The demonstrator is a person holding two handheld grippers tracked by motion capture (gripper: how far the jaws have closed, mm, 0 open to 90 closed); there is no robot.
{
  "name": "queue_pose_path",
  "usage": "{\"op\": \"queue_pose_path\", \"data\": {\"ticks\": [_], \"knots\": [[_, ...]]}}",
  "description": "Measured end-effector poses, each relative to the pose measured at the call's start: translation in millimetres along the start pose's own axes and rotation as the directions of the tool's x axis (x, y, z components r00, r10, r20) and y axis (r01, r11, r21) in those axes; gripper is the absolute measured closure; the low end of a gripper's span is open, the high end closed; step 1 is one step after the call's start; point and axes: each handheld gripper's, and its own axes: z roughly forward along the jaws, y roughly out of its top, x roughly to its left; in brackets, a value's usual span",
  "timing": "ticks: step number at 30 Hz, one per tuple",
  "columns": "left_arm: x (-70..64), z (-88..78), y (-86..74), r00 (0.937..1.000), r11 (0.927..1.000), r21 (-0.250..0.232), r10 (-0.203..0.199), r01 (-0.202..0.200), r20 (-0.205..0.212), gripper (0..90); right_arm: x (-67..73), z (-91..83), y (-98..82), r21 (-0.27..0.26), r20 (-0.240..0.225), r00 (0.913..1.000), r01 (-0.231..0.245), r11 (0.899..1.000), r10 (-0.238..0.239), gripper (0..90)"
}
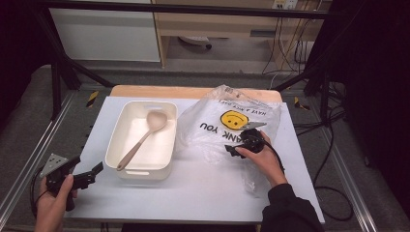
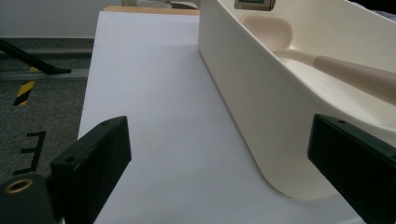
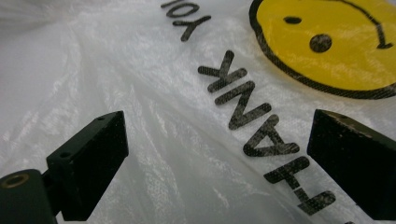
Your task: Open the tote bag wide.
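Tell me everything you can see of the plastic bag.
The plastic bag is thin, clear, crinkled film that lies spread and rumpled on the right half of the white table, just right of the cream tub. It is printed with a yellow smiley face and black lettering, THANK YOU among it, upside down in the high view. The right tool sits over its middle with jaws open, the film beneath and between them, apparently pressing on it but not pinching it.
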Motion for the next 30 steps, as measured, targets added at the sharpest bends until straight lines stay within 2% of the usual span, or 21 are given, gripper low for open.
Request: {"op": "queue_pose_path", "data": {"ticks": [8, 15, 20, 25, 30], "knots": [[-0.6, 0.4, 0.3, 1.0000, 1.0000, -0.002, 0.002, -0.002, 0.000, 5.9, 0.1, 8.4, -7.6, 0.036, -0.012, 0.9999, 0.009, 0.999, -0.008, 5.4], [-1.0, 0.9, 0.2, 1.0000, 1.0000, -0.001, 0.001, -0.001, 0.001, 6.0, 3.0, 10.3, -8.5, 0.035, 0.010, 0.9992, 0.039, 0.999, -0.040, 9.1], [-0.8, 0.8, 0.2, 1.0000, 1.0000, -0.001, 0.001, -0.001, -0.003, 5.9, 5.2, 8.5, -6.3, 0.015, 0.004, 0.9989, 0.048, 0.999, -0.048, 28.6], [-1.3, 0.9, 0.3, 1.0000, 1.0000, 0.000, 0.002, -0.002, 0.001, 5.9, 7.4, 8.8, -4.3, -0.010, -0.011, 0.9987, 0.050, 0.999, -0.050, 54.5], [-1.1, 1.2, 0.1, 1.0000, 1.0000, 0.001, 0.002, -0.002, -0.001, 5.9, 8.5, 9.7, -3.3, -0.019, -0.015, 0.9983, 0.056, 0.998, -0.056, 74.3]]}}
